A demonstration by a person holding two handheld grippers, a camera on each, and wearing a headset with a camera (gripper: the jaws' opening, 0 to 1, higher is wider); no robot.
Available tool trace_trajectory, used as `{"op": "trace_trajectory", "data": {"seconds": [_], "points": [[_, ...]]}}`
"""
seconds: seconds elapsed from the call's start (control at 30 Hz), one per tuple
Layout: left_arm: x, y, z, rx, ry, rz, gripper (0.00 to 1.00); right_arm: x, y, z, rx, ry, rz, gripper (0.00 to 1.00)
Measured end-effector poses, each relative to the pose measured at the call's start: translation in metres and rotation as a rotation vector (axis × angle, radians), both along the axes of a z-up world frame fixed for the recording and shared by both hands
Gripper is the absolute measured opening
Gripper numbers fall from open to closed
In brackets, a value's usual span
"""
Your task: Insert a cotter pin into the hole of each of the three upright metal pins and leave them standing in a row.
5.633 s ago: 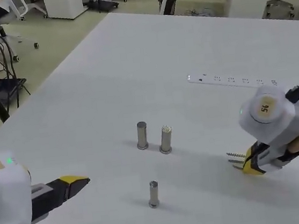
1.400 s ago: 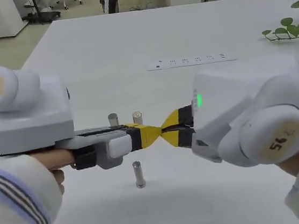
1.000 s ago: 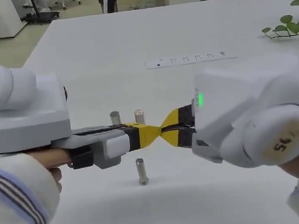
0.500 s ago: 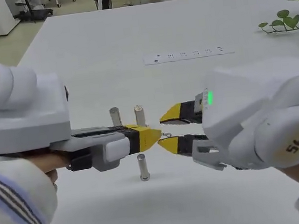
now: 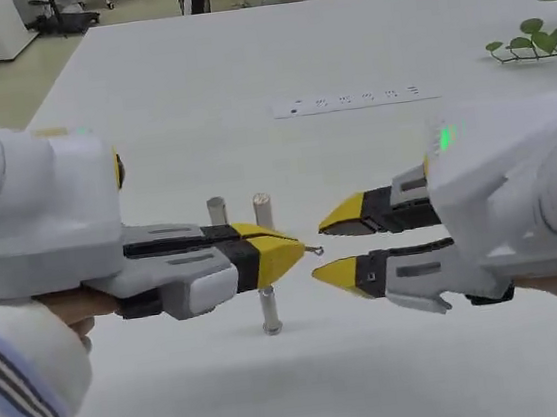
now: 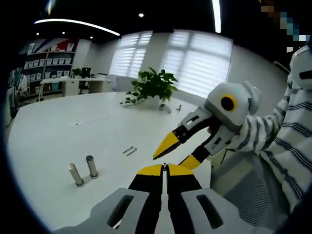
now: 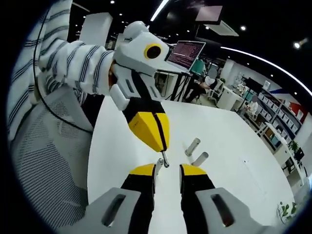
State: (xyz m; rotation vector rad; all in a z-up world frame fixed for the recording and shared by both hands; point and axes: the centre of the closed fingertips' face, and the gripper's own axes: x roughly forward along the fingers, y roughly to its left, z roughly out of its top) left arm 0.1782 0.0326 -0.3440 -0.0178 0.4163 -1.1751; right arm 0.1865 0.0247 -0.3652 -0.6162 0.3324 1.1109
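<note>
Cotter pin (image 7: pixel 165 160) clenched by left gripper (image 5: pixel 293 251); right gripper (image 5: pixel 320 251) jaws released. Shallow tip hold may let it slip.

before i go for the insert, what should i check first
1. Cotter pin clamped in left hand-held gripper: ok, its tip pokes out of the shut jaws.
2. Right hand-held gripper open, not gripping: ok.
3. Nearest metal pin upright: ok.
4. Back two metal pins upright, side by side: ok.
5. Nearest metal pin's hole facing the cotter pin: cannot tell.
6. Spare cotter pins lying ready: ok, two.
</note>
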Motion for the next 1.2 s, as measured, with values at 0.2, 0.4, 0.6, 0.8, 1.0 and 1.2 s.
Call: {"op": "trace_trajectory", "data": {"seconds": [0.2,0.4,0.6,0.8,1.0,1.2], "points": [[-0.013,-0.004,-0.003,0.031,-0.050,-0.067,0.00,-0.007,-0.001,-0.004,0.030,0.067,0.014,0.11],[-0.018,-0.006,-0.006,0.042,-0.051,-0.093,0.00,-0.015,0.000,-0.011,0.037,0.112,0.039,0.07],[-0.019,-0.005,-0.009,0.060,-0.057,-0.105,0.00,-0.019,0.002,-0.012,0.051,0.146,0.054,0.01],[-0.021,-0.005,-0.012,0.074,-0.062,-0.123,0.00,-0.025,0.003,-0.015,0.038,0.168,0.096,0.00],[-0.024,-0.004,-0.018,0.111,-0.074,-0.150,0.00,-0.028,0.002,-0.019,0.003,0.178,0.135,0.00],[-0.030,-0.005,-0.022,0.131,-0.075,-0.189,0.00,-0.037,0.001,-0.020,-0.021,0.227,0.191,0.00]]}}
